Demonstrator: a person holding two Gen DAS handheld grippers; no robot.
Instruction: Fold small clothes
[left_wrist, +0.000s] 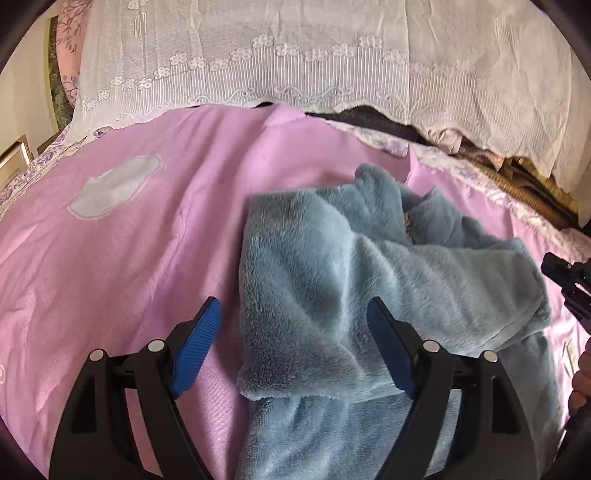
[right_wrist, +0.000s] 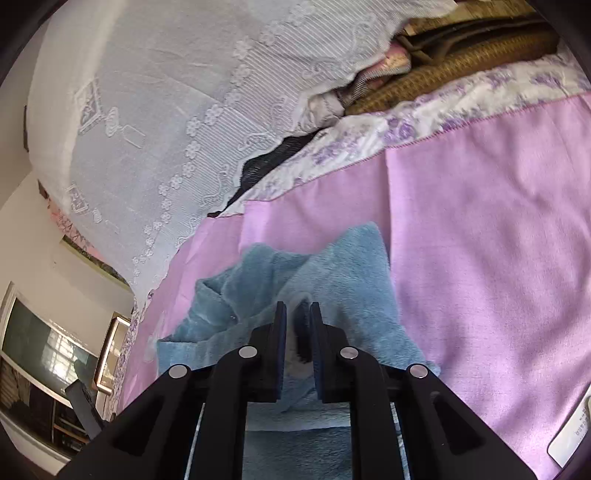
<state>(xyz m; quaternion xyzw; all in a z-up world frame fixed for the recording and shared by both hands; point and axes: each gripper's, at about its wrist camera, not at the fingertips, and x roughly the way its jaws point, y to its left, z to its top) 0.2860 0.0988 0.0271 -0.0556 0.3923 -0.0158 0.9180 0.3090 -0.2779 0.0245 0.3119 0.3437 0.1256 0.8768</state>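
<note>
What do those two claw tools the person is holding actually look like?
Both look alike: the left gripper and right gripper are matte black plastic frames, each with two angular arms that taper forward. The jaws carry ribbed blue pads. Round silver pins mark the joints. No cables or lettering show.

bed: pink sheet (left_wrist: 129, 258) | white lace cover (left_wrist: 295, 55) | framed window (right_wrist: 40, 354)

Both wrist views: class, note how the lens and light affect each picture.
Left wrist view: fisheye bows the lace cover, and soft daylight shades folds in the blue fleece garment. Right wrist view: dark corner vignette, tilted scene, bright window reflection on the screen.
</note>
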